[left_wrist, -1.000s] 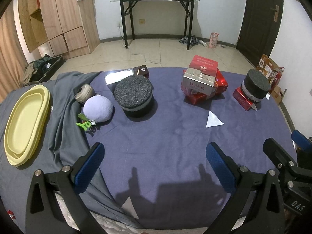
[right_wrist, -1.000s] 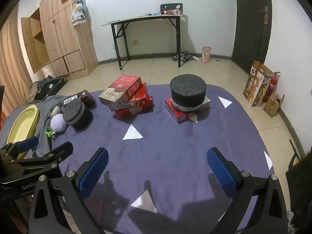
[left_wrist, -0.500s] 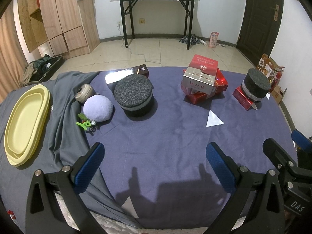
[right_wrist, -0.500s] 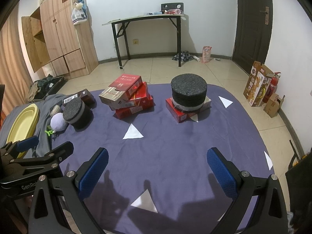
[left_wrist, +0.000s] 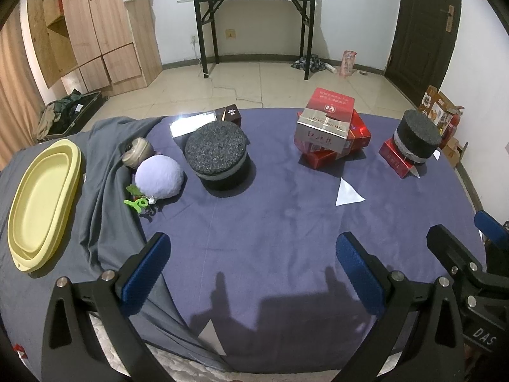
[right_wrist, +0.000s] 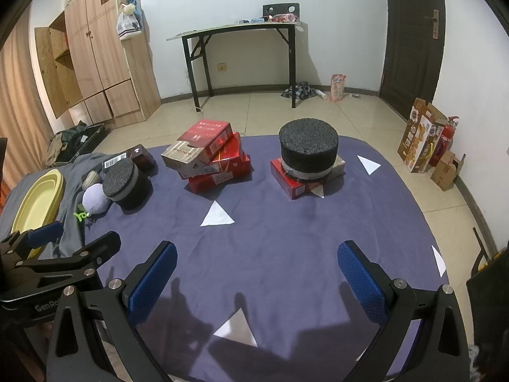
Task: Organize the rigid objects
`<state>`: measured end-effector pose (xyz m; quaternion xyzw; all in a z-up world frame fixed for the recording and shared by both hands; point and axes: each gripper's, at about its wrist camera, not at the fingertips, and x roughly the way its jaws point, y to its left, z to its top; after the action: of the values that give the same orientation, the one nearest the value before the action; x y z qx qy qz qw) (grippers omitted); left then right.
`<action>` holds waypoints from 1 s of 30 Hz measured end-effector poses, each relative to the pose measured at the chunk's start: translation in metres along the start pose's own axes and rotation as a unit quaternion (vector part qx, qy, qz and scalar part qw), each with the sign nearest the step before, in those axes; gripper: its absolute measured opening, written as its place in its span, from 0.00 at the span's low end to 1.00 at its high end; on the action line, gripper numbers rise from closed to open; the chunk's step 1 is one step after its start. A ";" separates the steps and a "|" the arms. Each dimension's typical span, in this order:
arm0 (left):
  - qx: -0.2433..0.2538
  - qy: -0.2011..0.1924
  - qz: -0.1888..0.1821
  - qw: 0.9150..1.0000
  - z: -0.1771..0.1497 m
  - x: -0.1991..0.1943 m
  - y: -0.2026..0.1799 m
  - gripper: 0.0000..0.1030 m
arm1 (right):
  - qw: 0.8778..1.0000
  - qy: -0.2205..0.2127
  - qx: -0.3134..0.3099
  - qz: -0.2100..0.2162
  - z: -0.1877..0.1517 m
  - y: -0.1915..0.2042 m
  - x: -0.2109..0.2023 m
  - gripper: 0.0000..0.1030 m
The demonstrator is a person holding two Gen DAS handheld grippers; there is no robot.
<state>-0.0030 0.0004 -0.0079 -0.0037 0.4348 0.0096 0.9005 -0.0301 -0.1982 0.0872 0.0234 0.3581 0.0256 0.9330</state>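
A stack of red boxes (left_wrist: 327, 133) (right_wrist: 206, 156) sits mid-table, its top box tilted. A black foam cylinder (left_wrist: 415, 137) (right_wrist: 308, 151) stands on a flat red box (right_wrist: 299, 180) at the right. A second black foam cylinder (left_wrist: 219, 156) (right_wrist: 125, 181) stands at the left, with a small dark box (left_wrist: 232, 113) behind it. My left gripper (left_wrist: 251, 270) is open and empty over the near cloth. My right gripper (right_wrist: 254, 277) is open and empty, well short of the boxes.
A yellow oval tray (left_wrist: 41, 200) lies on grey cloth (left_wrist: 101, 175) at far left. A lilac plush ball (left_wrist: 159, 176), a small jar (left_wrist: 136, 152) and a green clip (left_wrist: 136, 203) lie beside it. White paper triangles (right_wrist: 218, 215) dot the purple tablecloth (left_wrist: 270, 210).
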 end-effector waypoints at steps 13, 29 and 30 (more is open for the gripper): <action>0.000 0.006 0.005 1.000 0.001 0.000 -0.001 1.00 | 1.000 0.000 -0.003 -0.001 0.000 0.000 0.000 1.00; 0.004 0.011 0.004 1.000 0.001 0.002 -0.003 1.00 | 1.000 0.002 -0.001 -0.001 -0.001 0.000 0.000 1.00; 0.004 0.011 0.005 1.000 0.001 0.001 -0.003 1.00 | 1.000 0.003 -0.001 -0.001 0.000 0.000 0.001 1.00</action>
<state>-0.0011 -0.0028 -0.0083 0.0022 0.4448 0.0121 0.8956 -0.0297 -0.1985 0.0862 0.0221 0.3608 0.0248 0.9320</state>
